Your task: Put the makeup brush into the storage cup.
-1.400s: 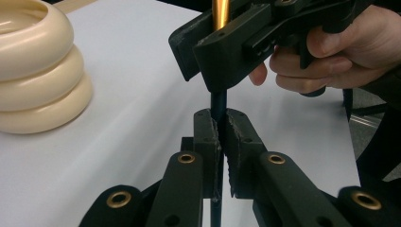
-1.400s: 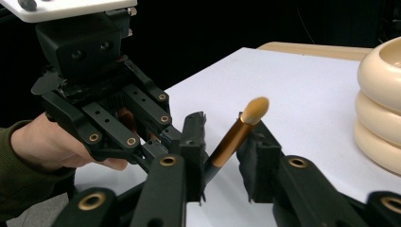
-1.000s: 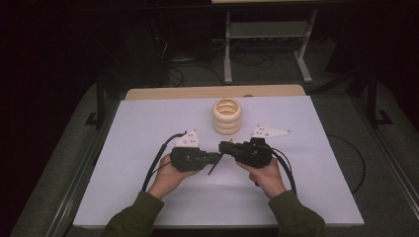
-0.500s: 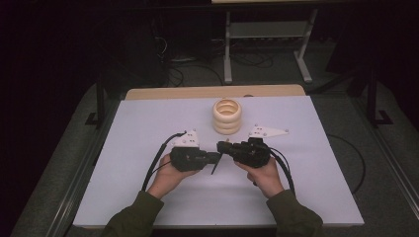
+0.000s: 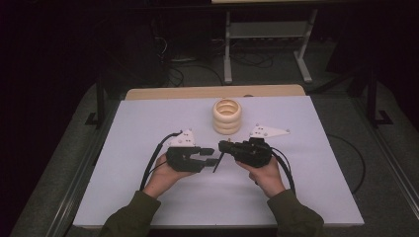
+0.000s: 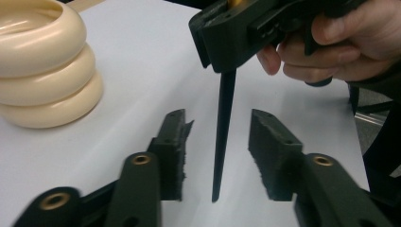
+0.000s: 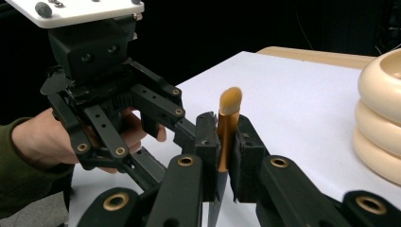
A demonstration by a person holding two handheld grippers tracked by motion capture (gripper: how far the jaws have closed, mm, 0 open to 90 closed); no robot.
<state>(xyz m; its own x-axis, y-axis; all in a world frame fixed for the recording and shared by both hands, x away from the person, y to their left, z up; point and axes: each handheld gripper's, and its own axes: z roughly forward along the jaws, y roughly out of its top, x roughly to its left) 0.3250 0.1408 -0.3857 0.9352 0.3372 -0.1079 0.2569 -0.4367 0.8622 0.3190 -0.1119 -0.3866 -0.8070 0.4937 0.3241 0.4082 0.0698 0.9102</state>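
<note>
the right gripper [image 7: 222, 165] is clenched on a small brush [image 7: 227, 127], its two black jaws pressed against the gold band just below the tan bristles, which stick up above the jaw tips. the brush's thin black handle [image 6: 222, 137] hangs down from that gripper, slanting toward the white table [image 5: 148, 123], and runs into the gap between the jaws of the left gripper [image 6: 215, 156]. the left gripper is released: its jaws stand wide apart on either side of the handle, and neither pad touches it. whether the handle's tip touches the table cannot be told.

in the high view the left gripper [image 5: 211, 156] and the right gripper [image 5: 223, 146] face each other tip to tip, almost meeting, each held in a hand with a green sleeve. a stack of cream rings [image 5: 227, 116] stands on the table just beyond the two grippers, apart from both, slightly nearer the right gripper's tips.
</note>
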